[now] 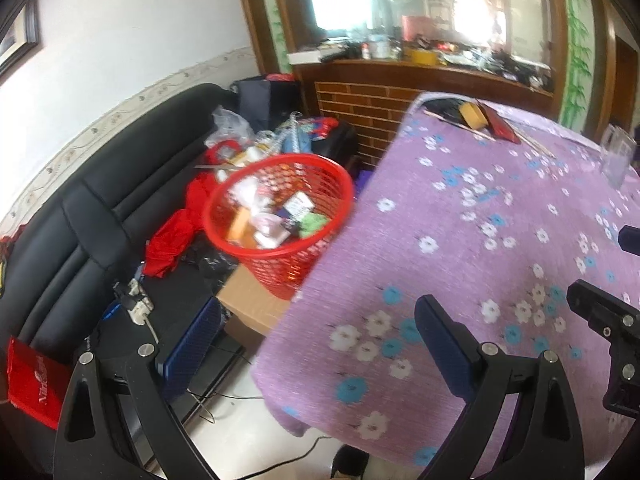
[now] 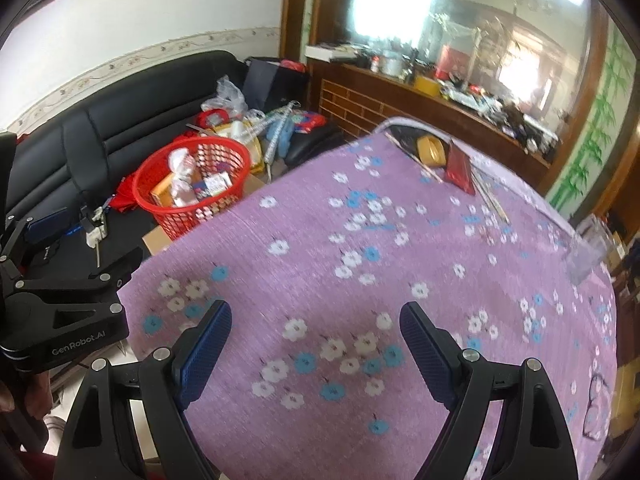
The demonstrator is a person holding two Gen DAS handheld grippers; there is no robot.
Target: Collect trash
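Note:
A red mesh basket [image 1: 280, 216] full of wrappers, small boxes and other trash stands on a cardboard box [image 1: 252, 300] beside the table; it also shows in the right wrist view [image 2: 192, 184]. My left gripper [image 1: 316, 320] is open and empty, held over the table's left edge, short of the basket. My right gripper [image 2: 316, 316] is open and empty above the purple floral tablecloth [image 2: 360, 260]. The left gripper's body shows at the left of the right wrist view [image 2: 60, 300]; part of the right gripper shows at the right of the left wrist view [image 1: 604, 316].
At the table's far end lie a yellow tape roll [image 2: 430, 148], a red booklet [image 2: 460, 170] and thin sticks [image 2: 492, 200]. A clear cup [image 2: 584, 248] stands at the right edge. A black sofa [image 1: 80, 208] holds bags, red cloth and clutter. A wooden cabinet [image 1: 400, 80] stands behind.

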